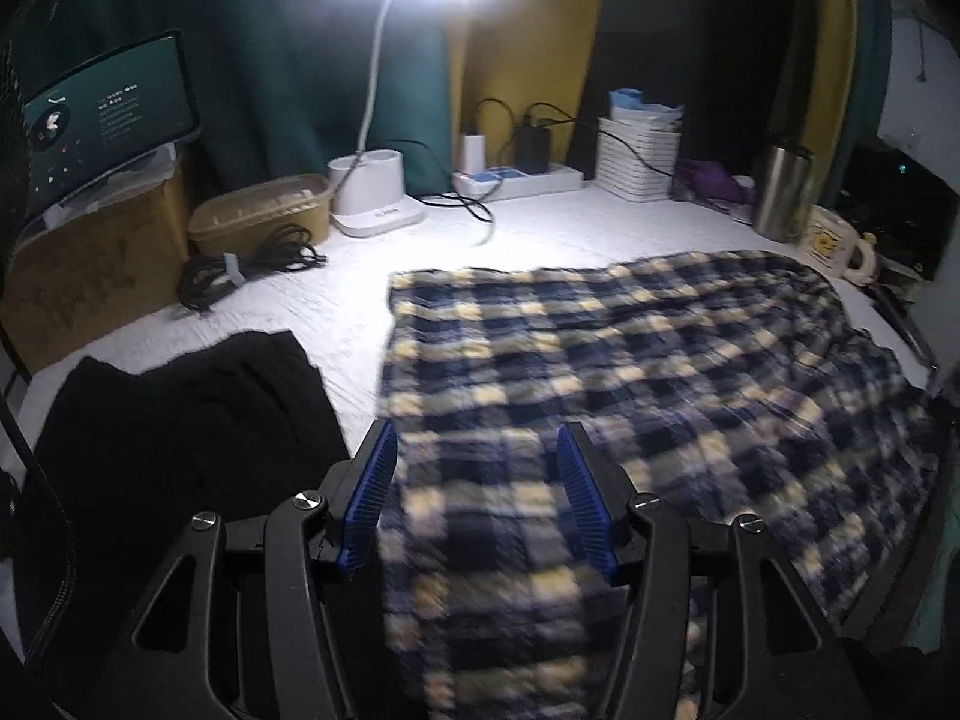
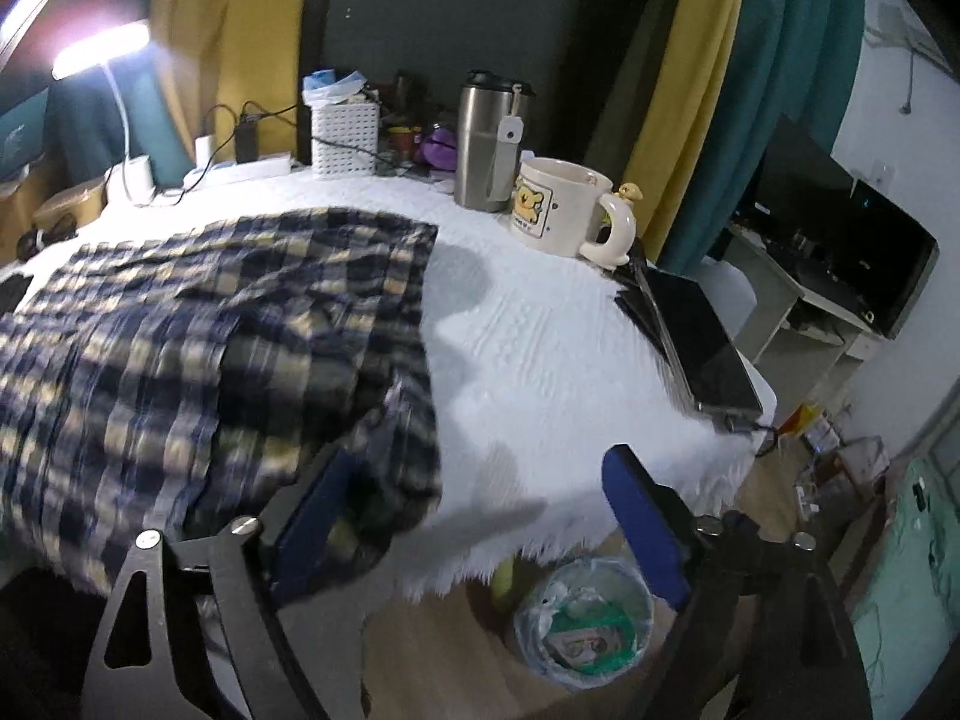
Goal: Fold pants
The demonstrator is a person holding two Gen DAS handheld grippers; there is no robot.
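Left wrist view: blurred in the lower half, sharper toward the back.
Left hand-held gripper [image 1: 477, 501]: clenched on a raised fold of the plaid pants [image 1: 630, 372]; cloth fills the gap between both blue pads, which press it from either side.
Pants: spread over the white-covered counter [image 1: 540, 234], right edge running out of frame; weave smeared by blur near the jaws.
Black garment [image 1: 186, 414]: lying left of the pants, folds hard to make out in the dark.
Back of counter: lamp [image 1: 375, 192] with glaring head, power strip [image 1: 516, 180], coiled cables [image 1: 246, 270], steel tumbler [image 1: 780, 192], mug [image 1: 837, 246] partly cut by the rim.

Right wrist view: also motion-blurred.
Right hand-held gripper [image 2: 480, 522]: released, jaws wide; left pad touching or just beside the pants' corner [image 2: 384, 480], blur leaves it unclear; right pad clear of cloth, over the counter's edge.
Pants [image 2: 210, 312]: covering the counter's left part, near end drooping off the front.
Beyond: mug [image 2: 555, 207], tumbler [image 2: 486, 144], dark flat device [image 2: 696, 342] at the right edge.
Below: bin [image 2: 582, 624] on the floor, contents indistinct.
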